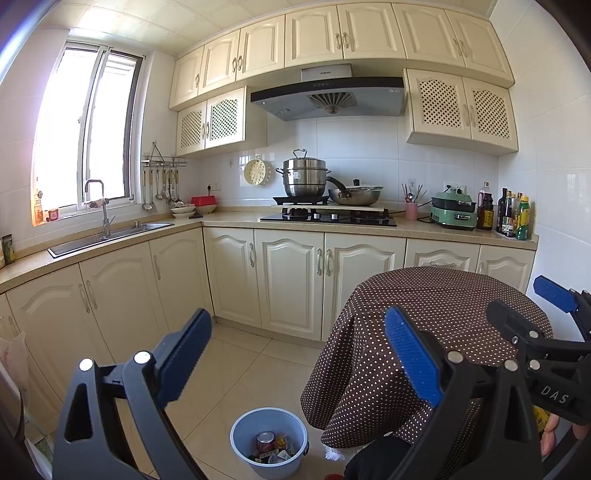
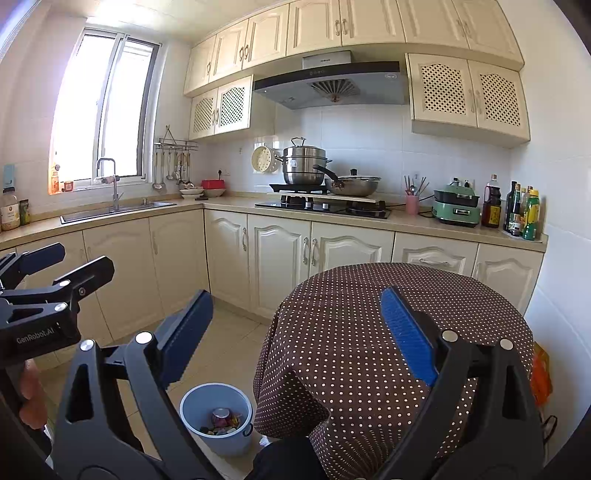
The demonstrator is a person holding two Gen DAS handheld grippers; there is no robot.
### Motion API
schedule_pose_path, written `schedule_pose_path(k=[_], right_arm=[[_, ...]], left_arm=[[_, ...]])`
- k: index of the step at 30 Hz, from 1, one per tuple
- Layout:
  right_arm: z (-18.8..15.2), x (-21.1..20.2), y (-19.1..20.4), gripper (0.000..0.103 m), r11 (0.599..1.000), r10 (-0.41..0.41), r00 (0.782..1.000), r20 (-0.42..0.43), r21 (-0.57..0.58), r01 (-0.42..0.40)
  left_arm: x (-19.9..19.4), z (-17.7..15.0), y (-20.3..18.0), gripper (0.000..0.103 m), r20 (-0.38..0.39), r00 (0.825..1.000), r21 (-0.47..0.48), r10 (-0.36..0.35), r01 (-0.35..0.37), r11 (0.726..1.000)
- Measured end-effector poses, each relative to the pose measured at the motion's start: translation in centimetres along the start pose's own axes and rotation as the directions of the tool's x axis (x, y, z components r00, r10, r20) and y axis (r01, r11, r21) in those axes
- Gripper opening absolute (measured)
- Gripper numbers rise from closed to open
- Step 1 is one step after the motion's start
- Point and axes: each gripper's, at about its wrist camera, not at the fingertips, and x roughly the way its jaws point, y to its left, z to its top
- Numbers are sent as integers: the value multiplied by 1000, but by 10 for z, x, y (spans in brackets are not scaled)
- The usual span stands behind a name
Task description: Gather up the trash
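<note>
**Both hand-held grippers empty above the bin and the covered table**

Nearest the cameras, the left hand-held gripper (image 1: 299, 360) has its blue-padded fingers spread wide apart with nothing between them; the right hand-held gripper (image 2: 299, 338) is spread the same way and also empty. Each shows at the edge of the other's view.

Below them, on the pale tiled floor (image 1: 236, 365), stands a light blue bin (image 1: 269, 441). Trash (image 1: 271, 448) lies in its bottom: a can and some small wrappers. The bin sits just beside a round table draped in a brown cloth with white dots (image 2: 369, 332); the cloth hangs down nearly to the floor.

Behind the table runs an L-shaped counter (image 1: 229, 220) over cream cabinet doors (image 1: 288, 284). On the left leg is a steel sink (image 1: 110, 236) with a tall faucet (image 1: 99, 206), under a bright window (image 1: 88, 140). Ladles hang from a wall rack (image 1: 162, 177) in the corner, with bowls below them. On the far leg, a black gas hob (image 1: 328, 218) carries a raised board with a steamer pot (image 1: 304, 177) and a lidded wok (image 1: 354, 195). Right of it stand a pink utensil cup (image 1: 411, 210), a green electric cooker (image 1: 453, 212) and a cluster of bottles (image 1: 513, 218). A range hood (image 1: 328, 96) and cream wall cupboards (image 1: 351, 33) hang above.
</note>
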Motion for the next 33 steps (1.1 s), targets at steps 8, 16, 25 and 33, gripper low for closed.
schedule_pose_path(k=[8,16,25,33], right_arm=[[-3,1,1,91,1000,1,1000,-4,1,-1],[-4,2,3,91,1000,6,1000,-8,1,-6],[-3,2,6,91,1000,10,1000,-9,-3,-10],[-1,4,7,91,1000,16,1000,-12,-6,-16]], left_arm=[[1,2,0,93,-2,1000,1,1,-1,1000],[1,1,1,93,-6,1000,4,3,-3,1000],[2,-1,5,93,-11,1000,1,4,-4,1000],[3,0,8,93,-15,1000,-1,4,-4,1000]])
